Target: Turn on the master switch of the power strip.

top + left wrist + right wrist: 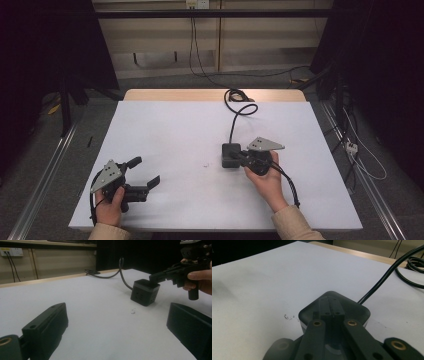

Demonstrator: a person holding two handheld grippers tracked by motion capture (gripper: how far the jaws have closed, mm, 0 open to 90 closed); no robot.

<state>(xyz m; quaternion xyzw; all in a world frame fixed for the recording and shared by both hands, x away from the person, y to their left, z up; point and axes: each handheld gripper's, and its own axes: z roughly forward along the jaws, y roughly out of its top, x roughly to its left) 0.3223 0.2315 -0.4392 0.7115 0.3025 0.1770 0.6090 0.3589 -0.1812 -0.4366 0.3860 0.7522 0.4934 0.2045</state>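
Small dark box [230, 155] resting on the white surface [175, 130], directly ahead of the right hand-held gripper [239, 156] and touching its tips; charcoal or black in colour, roughly cube-shaped with rounded corners, a slightly lighter matte top [337, 307] and a thin paler seam under the lid edge. Faint embossed lettering on the side facing the left hand-held gripper view [145, 292], too dim to read. Thick black cable [235, 117] leaving the box's far side, away from the right hand-held gripper, curving across the surface and ending in a loose coil [235, 95] near the wooden far edge. Right hand-held gripper closed, both jaws pressed together and laid flat over the top of the box, nothing clamped between them; held level by the right hand [267, 177]. Left hand-held gripper [145, 172] open, jaws spread wide with bare surface between them, well apart from the box, which sits ahead of it and off to its right; gripped by the left hand [110, 207] near the front edge. Small dark speck [206, 163] on the surface just beside the box, on the side toward the left hand-held gripper.
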